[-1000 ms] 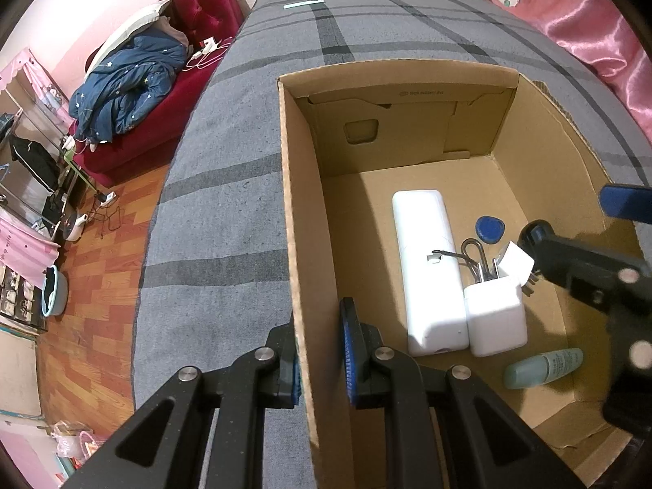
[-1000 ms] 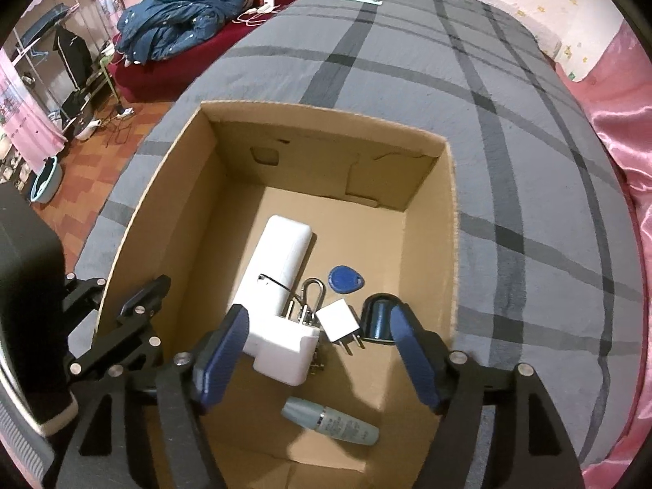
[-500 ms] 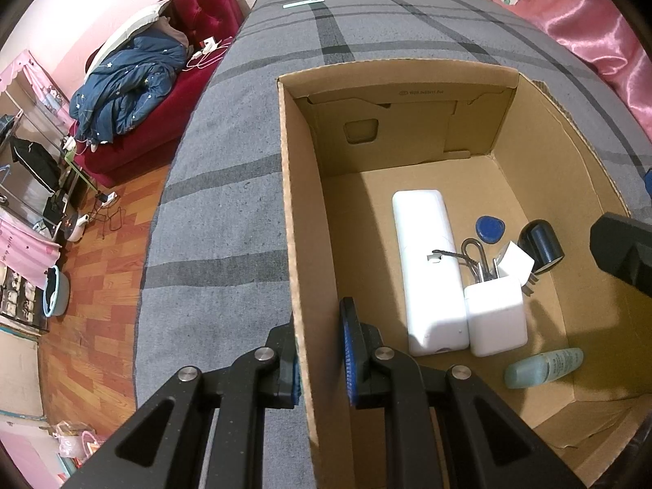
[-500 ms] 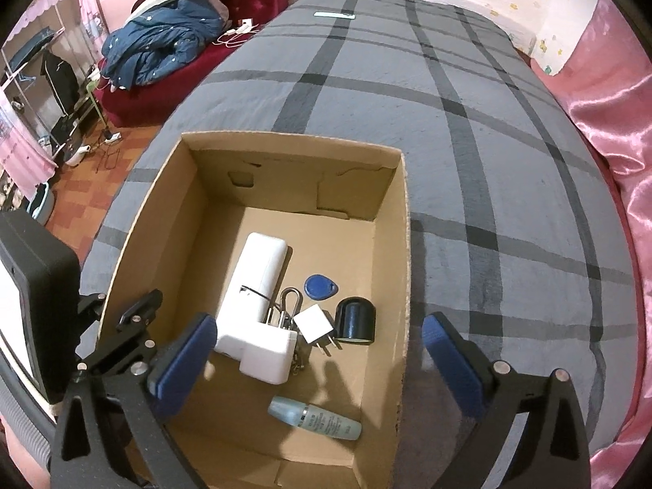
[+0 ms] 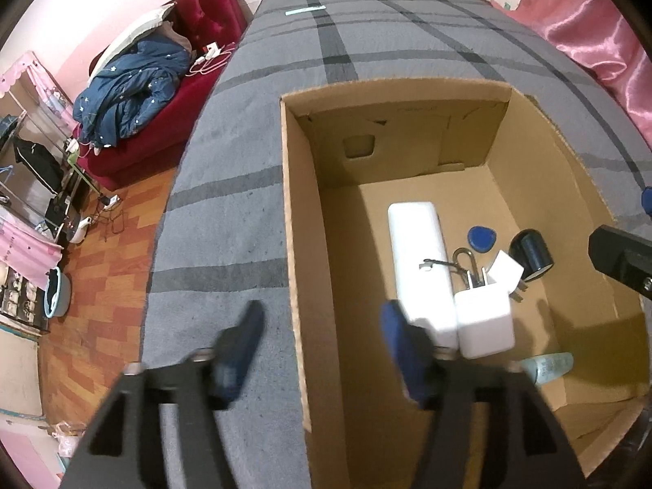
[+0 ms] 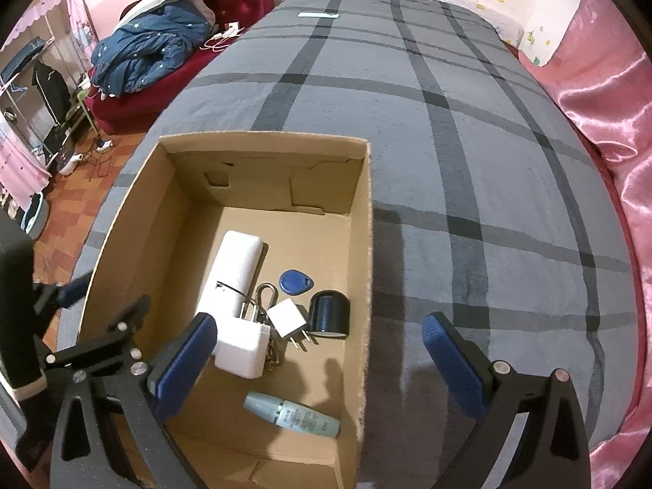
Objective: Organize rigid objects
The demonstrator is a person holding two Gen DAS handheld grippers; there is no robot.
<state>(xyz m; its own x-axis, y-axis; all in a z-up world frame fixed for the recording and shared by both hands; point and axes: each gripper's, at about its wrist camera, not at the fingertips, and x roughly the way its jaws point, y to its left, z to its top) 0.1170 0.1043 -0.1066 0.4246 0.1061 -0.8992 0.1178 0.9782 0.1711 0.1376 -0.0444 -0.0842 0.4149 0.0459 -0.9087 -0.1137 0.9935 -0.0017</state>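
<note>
Right wrist view: my right tool point(image 6: 322, 362) stands at full spread, holding nothing, its left pad over the floor of the cardboard box point(image 6: 368, 244), its right pad over the grey plaid bed point(image 6: 489, 163). Between and just beyond its pads lie a long white case point(image 6: 234, 271), white charger block point(image 6: 240, 344), small white plug point(image 6: 287, 318), blue key fob point(image 6: 296, 282), black cylinder point(image 6: 329, 313), metal carabiner point(image 6: 264, 295) and pale green bottle point(image 6: 291, 413). My left tool point(image 5: 322, 338) has just been opening; its pads straddle the box's left wall without touching it, empty.
</note>
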